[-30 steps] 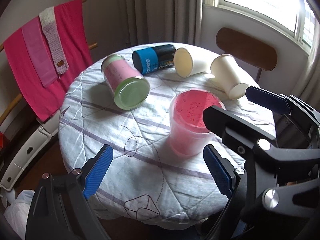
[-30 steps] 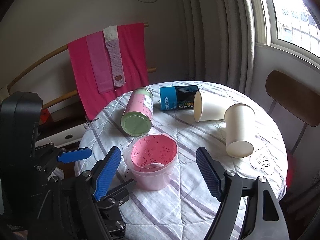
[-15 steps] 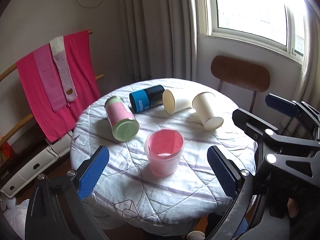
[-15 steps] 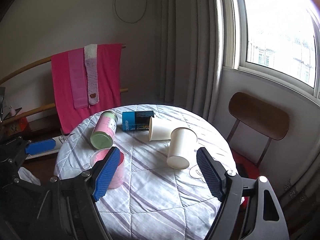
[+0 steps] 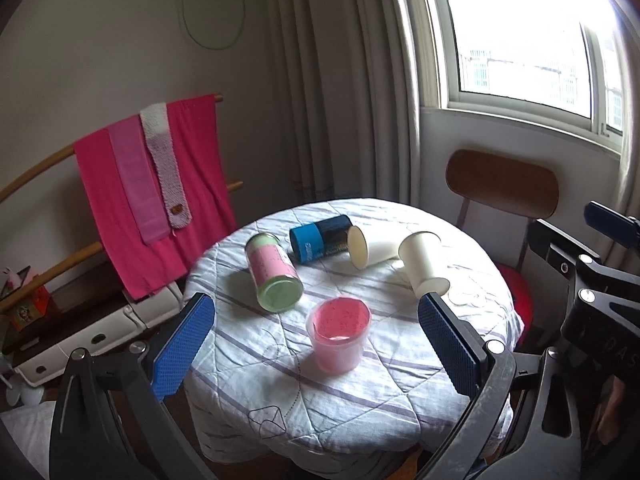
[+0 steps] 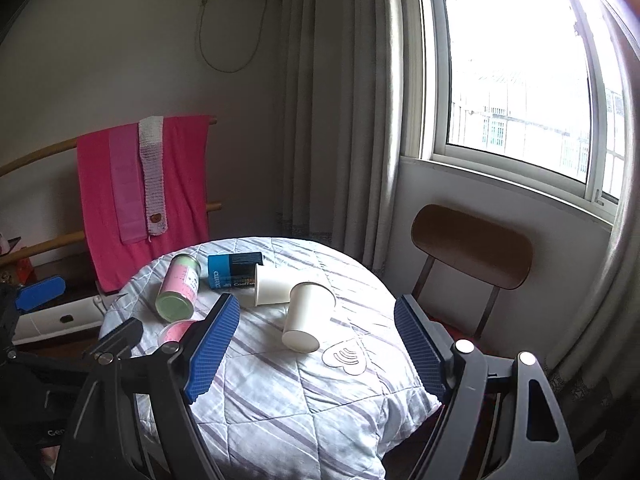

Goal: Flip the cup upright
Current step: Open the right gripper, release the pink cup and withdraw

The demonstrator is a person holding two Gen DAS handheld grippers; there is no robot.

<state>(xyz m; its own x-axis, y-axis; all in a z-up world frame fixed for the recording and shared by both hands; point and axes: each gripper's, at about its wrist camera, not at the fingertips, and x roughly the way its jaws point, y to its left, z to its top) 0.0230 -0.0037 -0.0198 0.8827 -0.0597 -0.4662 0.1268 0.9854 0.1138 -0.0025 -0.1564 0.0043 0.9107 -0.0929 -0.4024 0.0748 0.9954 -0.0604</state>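
A pink translucent cup (image 5: 339, 334) stands upright near the front of the round table (image 5: 400, 380); in the right wrist view it (image 6: 176, 330) is partly hidden behind my finger. Two white paper cups are behind it: one (image 5: 374, 246) (image 6: 272, 290) on its side, one (image 5: 425, 268) (image 6: 306, 316) tipped with its mouth toward me. My left gripper (image 5: 316, 350) is open and empty, held back above the table's front. My right gripper (image 6: 316, 350) is open and empty, also well above the table.
A pink-and-green jar (image 5: 276, 278) and a blue-black can (image 5: 322, 238) lie on their sides at the back. A white cutout (image 6: 346, 356) lies on the cloth. A wooden chair (image 6: 472, 252) stands at the right, a rack with pink towels (image 5: 152, 196) at the left.
Both grippers have pulled back and up from the table, so everything looks smaller. The pink cup stays upright where it stood. Both grippers remain open.
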